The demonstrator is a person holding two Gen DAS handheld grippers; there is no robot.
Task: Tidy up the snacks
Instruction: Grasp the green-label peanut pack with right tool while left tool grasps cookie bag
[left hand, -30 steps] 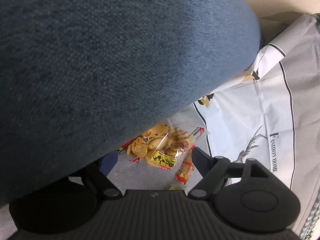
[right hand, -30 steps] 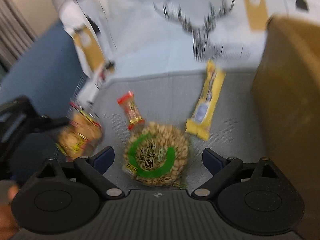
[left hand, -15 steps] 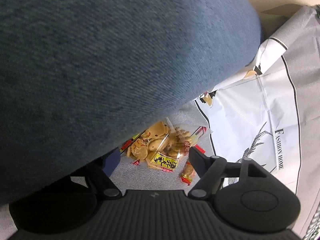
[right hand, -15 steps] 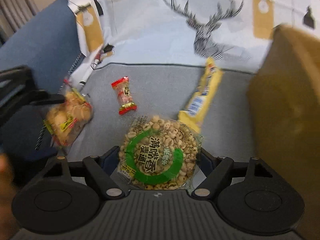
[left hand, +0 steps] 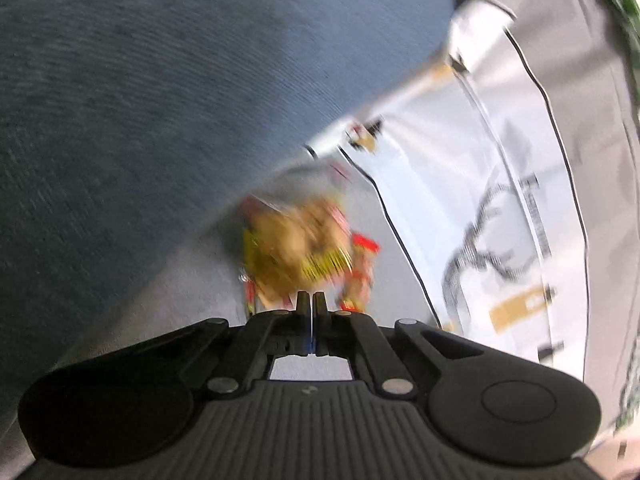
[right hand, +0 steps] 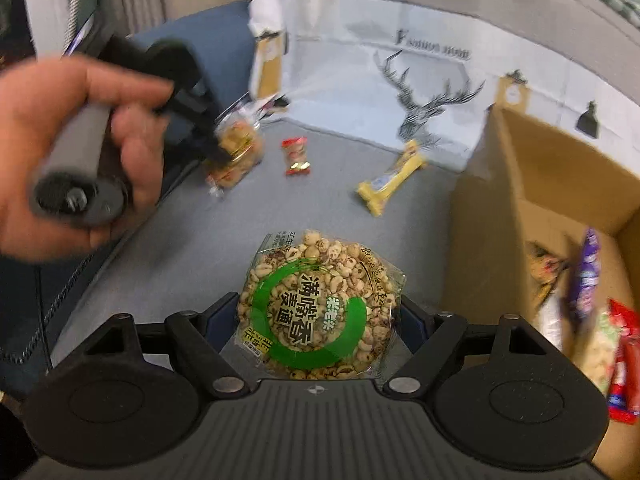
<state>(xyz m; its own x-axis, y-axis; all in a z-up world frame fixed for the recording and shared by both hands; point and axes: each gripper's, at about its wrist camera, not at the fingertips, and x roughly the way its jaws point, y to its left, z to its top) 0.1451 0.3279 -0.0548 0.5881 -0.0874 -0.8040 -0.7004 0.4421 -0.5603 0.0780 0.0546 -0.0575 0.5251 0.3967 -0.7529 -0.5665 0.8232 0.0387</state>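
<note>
Now, on the left, the left gripper [left hand: 310,300] is sitting with its fingers drawn together, where half a second ago they were standing wide around the clear bag of golden crackers [left hand: 298,246]; they are pinching the near edge of that bag, which is blurring in the left wrist view and, in the right wrist view, is hanging off the fingers beside the blue cushion [right hand: 208,46] (the person's hand [right hand: 76,152] is squeezing the grey handle there). Moving rightward, the small red candy [right hand: 297,156] and the yellow bar [right hand: 394,176] are lying loose on the grey cloth [right hand: 160,240], well apart from each other and untouched. Further right, the right gripper [right hand: 318,320] is clamped across the round puffed-grain pack with the green ring [right hand: 318,308], its pads pressing both sides; a second ago that pack was lying flat ahead of wide-apart fingers, and it is now riding between them near the cardboard box [right hand: 472,220] on the far right, where several wrappers are already piled inside. Both hands, then, are probably carrying a snack apiece toward the box, leaving two pieces to collect.
</note>
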